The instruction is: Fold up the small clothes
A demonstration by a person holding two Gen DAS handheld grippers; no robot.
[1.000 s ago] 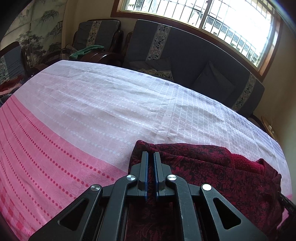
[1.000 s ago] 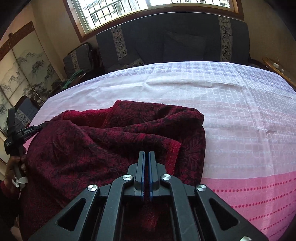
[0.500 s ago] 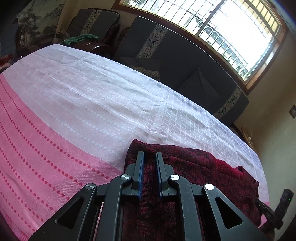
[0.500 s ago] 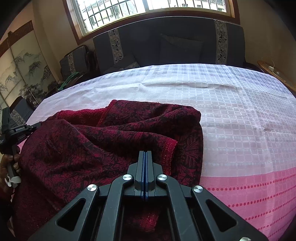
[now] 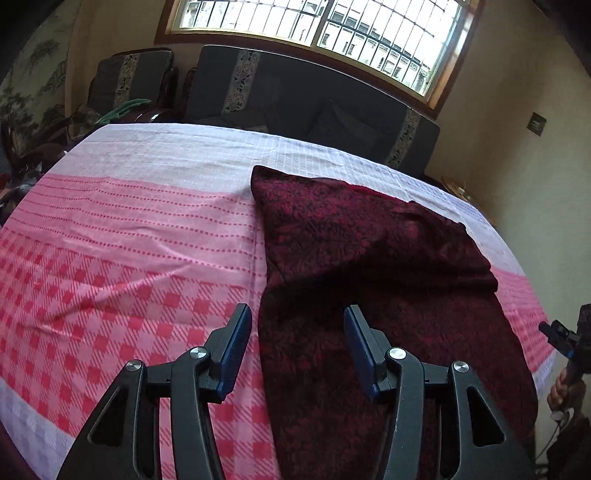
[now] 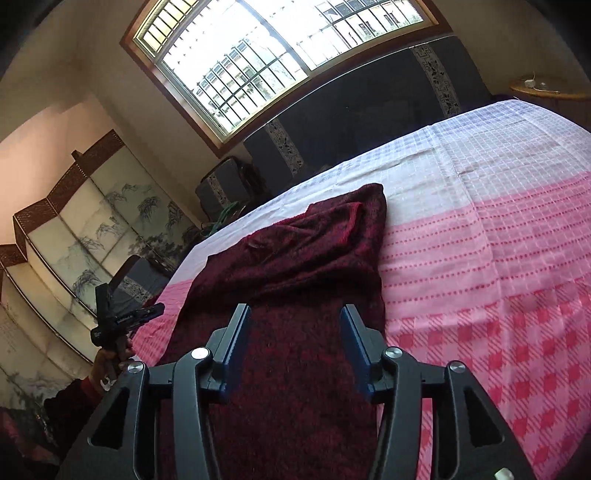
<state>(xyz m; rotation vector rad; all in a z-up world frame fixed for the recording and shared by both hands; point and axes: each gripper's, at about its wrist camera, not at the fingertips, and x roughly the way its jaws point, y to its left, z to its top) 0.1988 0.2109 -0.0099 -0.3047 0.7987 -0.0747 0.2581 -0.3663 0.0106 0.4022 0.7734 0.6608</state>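
Garment: dark red patterned cloth (image 5: 369,266) lying on pink/white checked sheet (image 5: 129,229), far end folded over.
L gripper (image 5: 297,347): fingers spreading wide, holding nothing, hovering over cloth's left edge.
R gripper (image 6: 293,343): fingers gaping too, empty, above cloth's near end.
L view only: wall switch (image 5: 536,123).
R view only: painted screen (image 6: 74,236).

Daylight enters through the barred window (image 5: 325,33) at the top of both views, where the panes are blown out to white glare. The room's walls and dark sofa (image 5: 306,103) stay dim, and the red garment (image 5: 369,295) reads nearly black in its folds. Fisheye distortion bends straight edges, and black vignetting fills the corners.
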